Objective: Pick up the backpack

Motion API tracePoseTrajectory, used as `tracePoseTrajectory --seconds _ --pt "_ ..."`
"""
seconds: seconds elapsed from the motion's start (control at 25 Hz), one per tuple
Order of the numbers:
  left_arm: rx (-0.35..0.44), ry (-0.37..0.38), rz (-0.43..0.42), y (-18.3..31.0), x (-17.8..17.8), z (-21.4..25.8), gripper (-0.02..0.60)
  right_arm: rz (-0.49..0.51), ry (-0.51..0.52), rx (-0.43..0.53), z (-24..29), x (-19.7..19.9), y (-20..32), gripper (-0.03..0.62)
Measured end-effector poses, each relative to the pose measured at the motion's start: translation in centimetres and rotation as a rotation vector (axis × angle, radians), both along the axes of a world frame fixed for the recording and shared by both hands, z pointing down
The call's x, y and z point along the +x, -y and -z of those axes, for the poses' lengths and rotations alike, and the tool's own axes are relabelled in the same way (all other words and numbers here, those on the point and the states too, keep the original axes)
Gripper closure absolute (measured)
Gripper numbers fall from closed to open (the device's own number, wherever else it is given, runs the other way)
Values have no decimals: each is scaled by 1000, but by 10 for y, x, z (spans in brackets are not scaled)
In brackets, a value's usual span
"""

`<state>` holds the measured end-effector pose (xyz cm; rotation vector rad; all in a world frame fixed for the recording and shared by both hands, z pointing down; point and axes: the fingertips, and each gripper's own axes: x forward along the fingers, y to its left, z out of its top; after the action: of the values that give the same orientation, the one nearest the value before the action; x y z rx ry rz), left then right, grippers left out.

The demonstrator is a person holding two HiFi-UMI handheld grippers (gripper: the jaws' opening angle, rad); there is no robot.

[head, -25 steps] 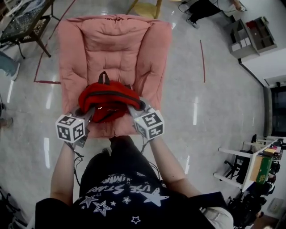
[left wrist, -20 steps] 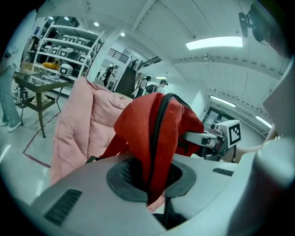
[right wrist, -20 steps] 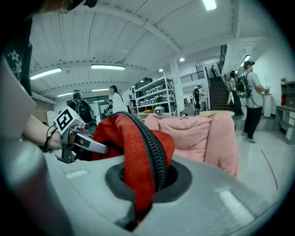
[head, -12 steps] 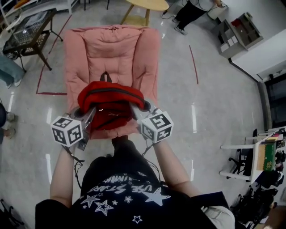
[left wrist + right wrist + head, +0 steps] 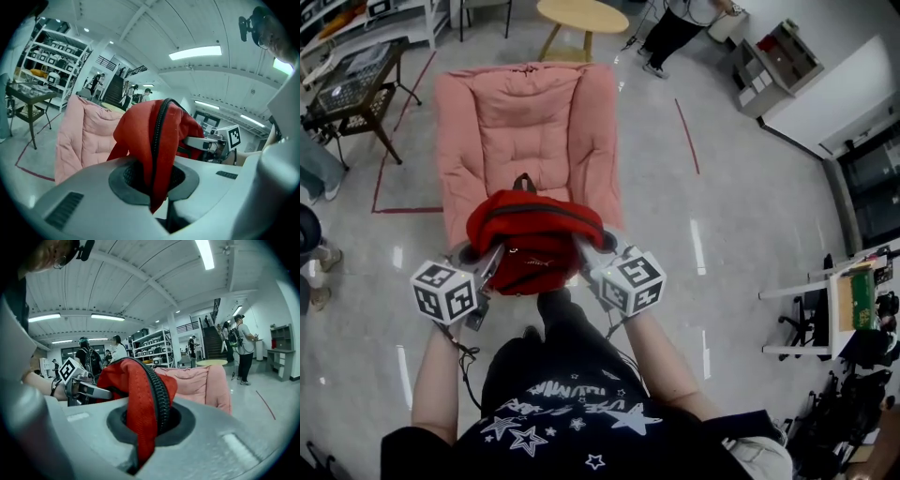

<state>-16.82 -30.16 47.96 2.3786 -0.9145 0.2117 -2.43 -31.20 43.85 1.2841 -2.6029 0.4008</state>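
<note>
Red fabric is filling the middle of the scene: a red backpack with a black zip is hanging between two hand-held grippers. A person is standing at the foot of a pink padded armchair and holding one gripper in each hand.

From the head camera, the backpack is sitting over the front edge of the armchair's seat, close to the person's body. Its small black top loop is pointing toward the back of the armchair.

The left gripper is pinching the left side of the backpack. Its jaws are almost closed, squeezing a fold of red cloth and zip between the dark pads. The right gripper is doing the same on the right side, its jaws almost closed on another fold of cloth and zip. Each gripper is showing in the other's camera across the backpack.

In both gripper views the armchair is showing behind and below the backpack. The backpack therefore appears to be raised off the seat, though its underside is hidden.

The step in hand looks like the lift itself, and the pickup seems nearly done. The next move is calling for both grips to be firm and level while the backpack is carried clear of the armchair. A thin fold could slip out of the pads.
</note>
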Motion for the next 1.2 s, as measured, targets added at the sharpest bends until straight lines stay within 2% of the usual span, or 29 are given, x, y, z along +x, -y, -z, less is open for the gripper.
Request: tracePoseTrajectory --seconds 0.16,0.52,0.76,1.2 --pt "-14 -1 -20 -23 0 -1 540 -18 10 -29 -1 0 -24 579" --pt "-23 12 -29 -71 29 -3 540 -10 22 -46 -3 28 -70 579" --pt "-23 4 19 -99 45 0 540 30 30 -26 -1 45 -100 579" --pt "-38 15 92 -195 81 6 540 76 38 -8 3 81 -189 579"
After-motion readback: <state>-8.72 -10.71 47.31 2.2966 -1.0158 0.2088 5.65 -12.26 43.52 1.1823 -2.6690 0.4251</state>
